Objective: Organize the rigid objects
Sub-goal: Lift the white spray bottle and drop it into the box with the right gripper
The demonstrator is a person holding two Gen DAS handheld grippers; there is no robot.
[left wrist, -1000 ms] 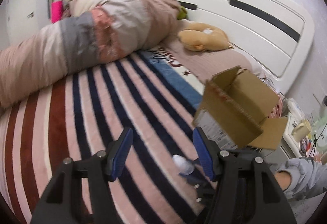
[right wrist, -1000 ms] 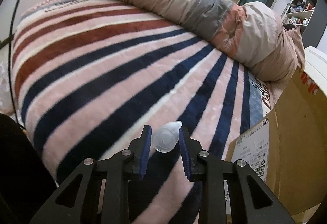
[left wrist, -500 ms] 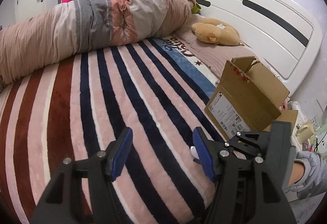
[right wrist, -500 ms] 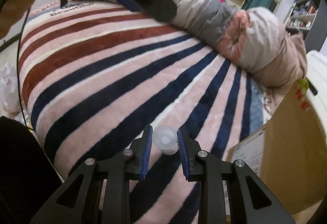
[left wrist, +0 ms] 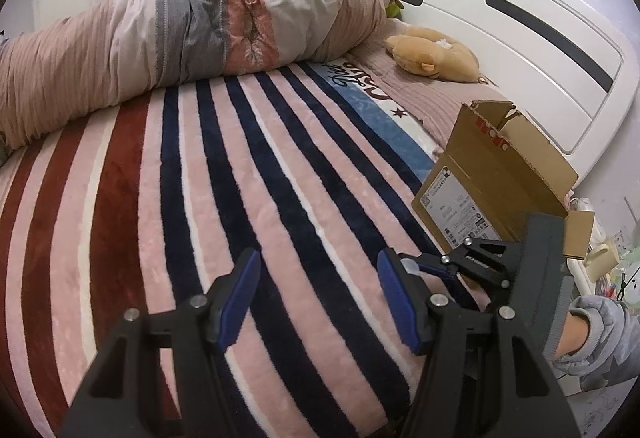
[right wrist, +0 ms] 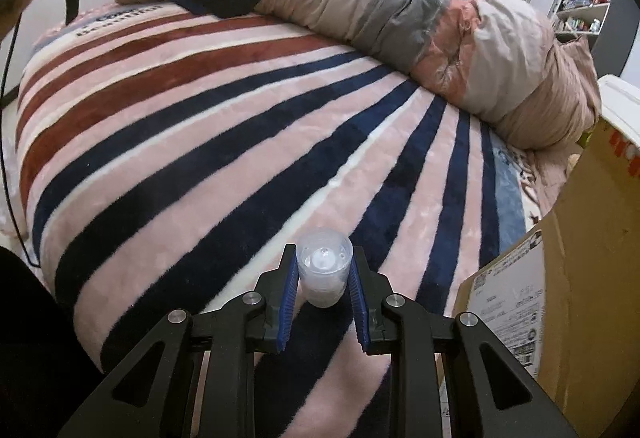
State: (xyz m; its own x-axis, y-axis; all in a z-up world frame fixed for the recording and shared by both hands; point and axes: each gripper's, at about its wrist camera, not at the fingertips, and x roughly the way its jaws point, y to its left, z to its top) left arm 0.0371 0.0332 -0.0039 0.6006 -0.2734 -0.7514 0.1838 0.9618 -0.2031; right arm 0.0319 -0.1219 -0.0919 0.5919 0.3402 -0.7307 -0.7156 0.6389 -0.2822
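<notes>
Right hand-held gripper [right wrist: 323, 274] clamps a clear bottle [right wrist: 324, 265] (beside the cardboard box [right wrist: 568, 278]); left hand-held gripper [left wrist: 318, 296] gapes empty

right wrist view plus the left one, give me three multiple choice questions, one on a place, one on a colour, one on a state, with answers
1. Where is the cardboard box?
A. on the bed near the headboard
B. on the floor
C. on a shelf

2. What colour are the gripper pads?
A. red
B. blue
C. green

3. What state is the right gripper in?
A. open and empty
B. shut on the clear plastic bottle
C. out of view

Answers:
1 A, the box sits on the striped blanket by the white headboard.
2 B, both views show blue pads.
3 B, the pads press both sides of the bottle, while the left gripper is open.
</notes>
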